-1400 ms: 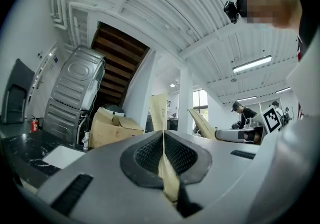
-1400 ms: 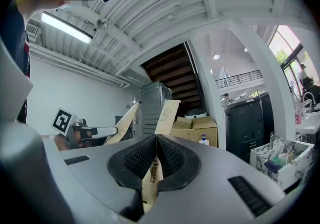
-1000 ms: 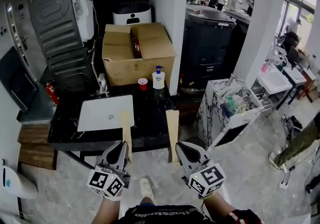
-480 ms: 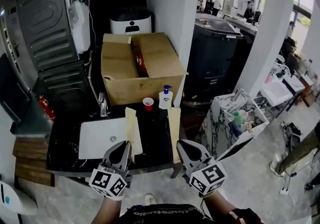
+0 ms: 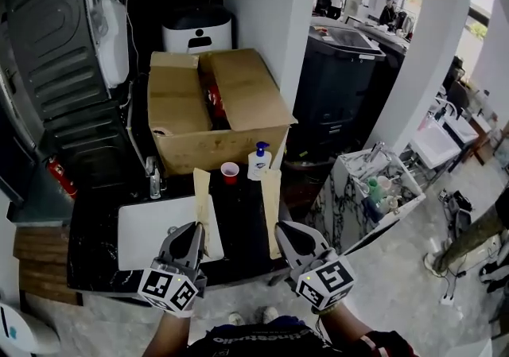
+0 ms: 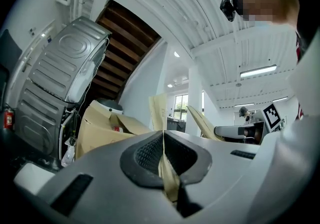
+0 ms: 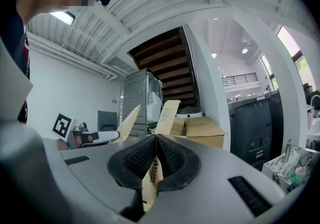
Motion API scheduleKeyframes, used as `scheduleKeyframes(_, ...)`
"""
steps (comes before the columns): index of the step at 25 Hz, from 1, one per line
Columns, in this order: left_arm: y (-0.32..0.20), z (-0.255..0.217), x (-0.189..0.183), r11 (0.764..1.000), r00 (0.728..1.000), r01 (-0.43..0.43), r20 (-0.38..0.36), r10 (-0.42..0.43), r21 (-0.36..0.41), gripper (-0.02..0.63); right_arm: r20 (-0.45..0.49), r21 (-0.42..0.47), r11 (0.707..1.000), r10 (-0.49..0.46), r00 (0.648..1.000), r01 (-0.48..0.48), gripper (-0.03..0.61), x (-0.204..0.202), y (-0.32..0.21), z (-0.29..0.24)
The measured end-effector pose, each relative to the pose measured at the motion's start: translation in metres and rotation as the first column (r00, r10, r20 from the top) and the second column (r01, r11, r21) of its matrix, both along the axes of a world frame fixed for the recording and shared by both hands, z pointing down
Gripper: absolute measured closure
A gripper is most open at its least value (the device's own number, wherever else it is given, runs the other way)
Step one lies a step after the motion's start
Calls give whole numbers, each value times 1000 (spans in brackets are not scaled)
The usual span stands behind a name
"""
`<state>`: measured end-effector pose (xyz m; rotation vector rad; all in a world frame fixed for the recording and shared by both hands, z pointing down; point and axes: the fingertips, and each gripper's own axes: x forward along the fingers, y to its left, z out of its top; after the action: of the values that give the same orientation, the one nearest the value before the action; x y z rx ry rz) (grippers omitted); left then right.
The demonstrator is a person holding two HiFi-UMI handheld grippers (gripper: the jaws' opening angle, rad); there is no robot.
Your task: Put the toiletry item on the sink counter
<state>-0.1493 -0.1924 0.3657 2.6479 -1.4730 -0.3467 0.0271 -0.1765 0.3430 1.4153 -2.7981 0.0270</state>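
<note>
**Layout ahead of the two claws.** The left claw (image 5: 194, 227) and right claw (image 5: 281, 227) lay side by side over the near part of the worktop (image 5: 242, 228). Each had a flat packet between its closed jaws. The left packet (image 5: 201, 198) and right packet (image 5: 271, 196) both reached forward. The basin (image 5: 151, 236) sat in the worktop, below and left of the left claw, with the tap (image 5: 153, 178) behind it. Ahead of the claws stood a cup (image 5: 230, 172), with a pump bottle (image 5: 257, 162) just right of it. A cardboard box (image 5: 211, 109) stood behind both. A cabinet (image 5: 362, 188) stood on the floor, right of the right claw.
</note>
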Motion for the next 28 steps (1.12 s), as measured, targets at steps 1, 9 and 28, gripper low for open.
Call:
scheduleKeyframes(1, -5, 0, 3, 1000, 1000, -1, -2, 1, -2, 595, 1, -4, 1000, -2, 1000, 2, 538, 2, -5, 0)
scheduleKeyframes(9, -30, -2, 24, 999, 999, 35, -5, -35, -4, 595, 1, 1, 999, -48, 999, 48, 538, 19, -42, -1)
scheduleKeyframes(28, -53, -1, 9, 994, 994, 108, 11, -108, -1, 595, 9, -190, 978, -81, 997, 81, 538, 10, -105, 69)
